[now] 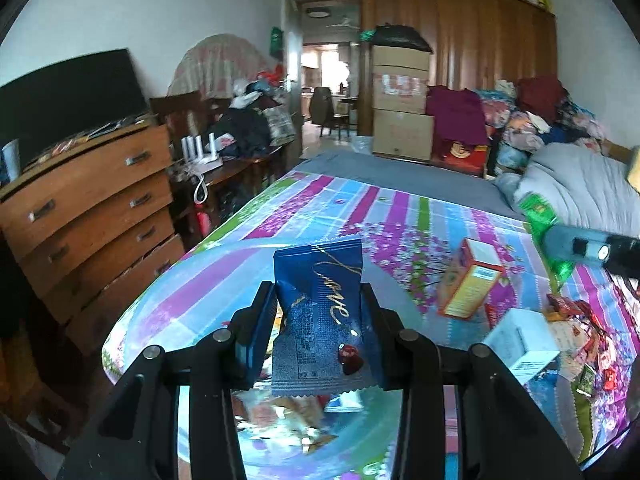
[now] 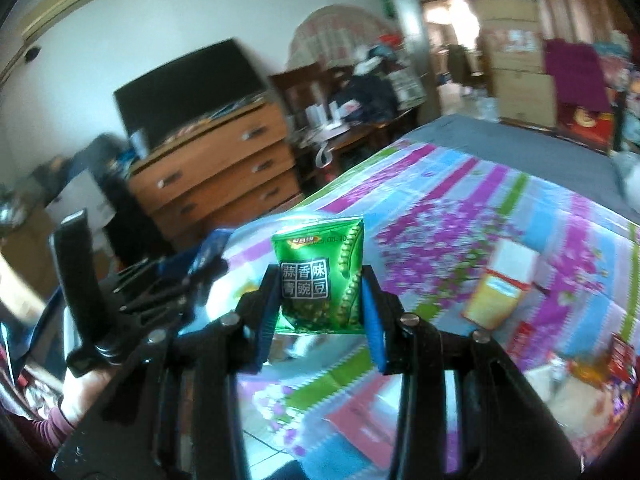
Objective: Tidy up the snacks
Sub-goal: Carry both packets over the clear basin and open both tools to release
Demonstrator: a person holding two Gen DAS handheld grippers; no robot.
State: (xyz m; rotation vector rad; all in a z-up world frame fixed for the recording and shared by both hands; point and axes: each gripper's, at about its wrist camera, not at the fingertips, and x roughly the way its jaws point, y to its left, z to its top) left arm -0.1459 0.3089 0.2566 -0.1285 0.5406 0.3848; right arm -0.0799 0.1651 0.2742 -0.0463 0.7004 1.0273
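Mid-task: a blue snack packet (image 1: pixel 320 316) is clamped in the left gripper (image 1: pixel 318 308), a green pea packet (image 2: pixel 320 280) in the right gripper (image 2: pixel 320 300); boxes (image 1: pixel 472 284) and loose snacks (image 1: pixel 576 320) are left unsorted on the bedspread (image 1: pixel 360 208).

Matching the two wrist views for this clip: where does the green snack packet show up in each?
Left wrist: green snack packet at the right edge, above the bedspread, partly hidden by the right gripper.
Right wrist: green snack packet at centre, clamped in the right gripper.
Shared landmark: orange and white box lying on the floral bedspread.
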